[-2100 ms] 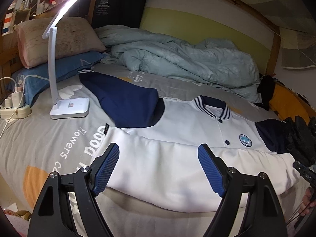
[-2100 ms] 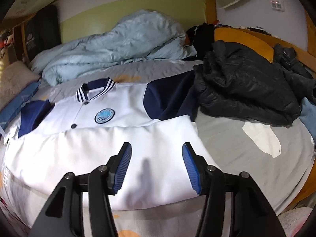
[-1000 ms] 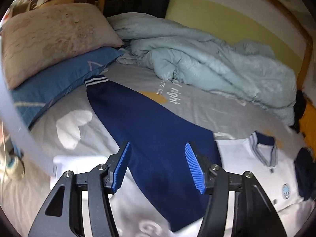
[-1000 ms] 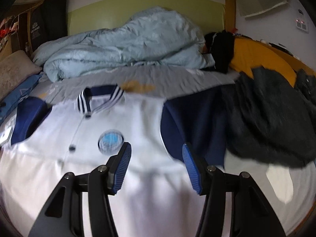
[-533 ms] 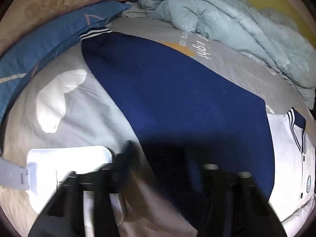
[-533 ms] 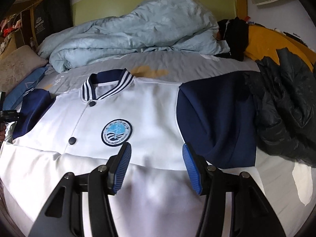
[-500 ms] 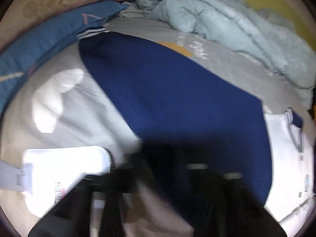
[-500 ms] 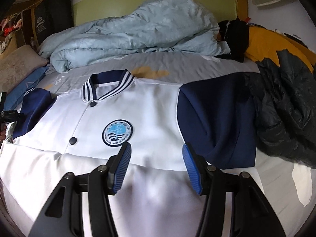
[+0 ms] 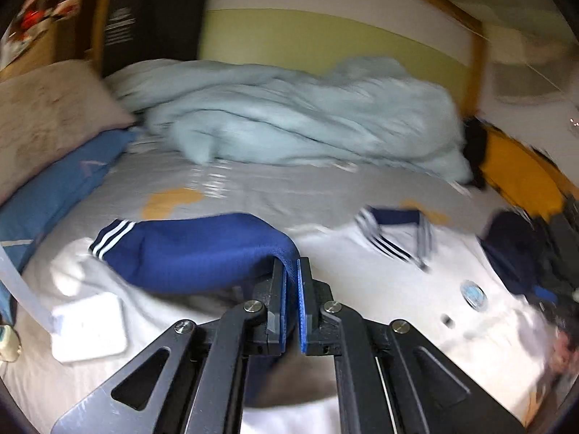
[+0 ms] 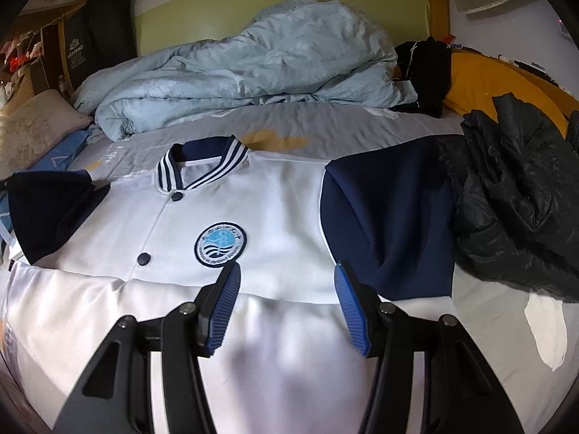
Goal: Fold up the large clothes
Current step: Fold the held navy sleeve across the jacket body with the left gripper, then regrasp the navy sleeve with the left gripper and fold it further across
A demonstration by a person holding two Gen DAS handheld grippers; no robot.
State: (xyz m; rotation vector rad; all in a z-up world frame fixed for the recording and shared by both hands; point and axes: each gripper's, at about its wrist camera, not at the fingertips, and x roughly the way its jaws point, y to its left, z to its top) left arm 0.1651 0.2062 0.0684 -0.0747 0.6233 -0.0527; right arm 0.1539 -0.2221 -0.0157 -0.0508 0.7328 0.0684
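The jacket (image 10: 253, 224), white with navy sleeves, lies face up across the bed (image 10: 325, 123), collar pointing away from both grippers. The left gripper (image 9: 291, 271) has its pads pressed together on the navy left sleeve (image 9: 195, 249), whose striped cuff trails off to the left of the fingers; blur makes it hard to tell how far the sleeve is lifted. The jacket body lies to the right of those fingers. The right gripper (image 10: 287, 311) hovers spread and empty over the white front, the other sleeve (image 10: 387, 224) just beyond its right finger. No containers are visible.
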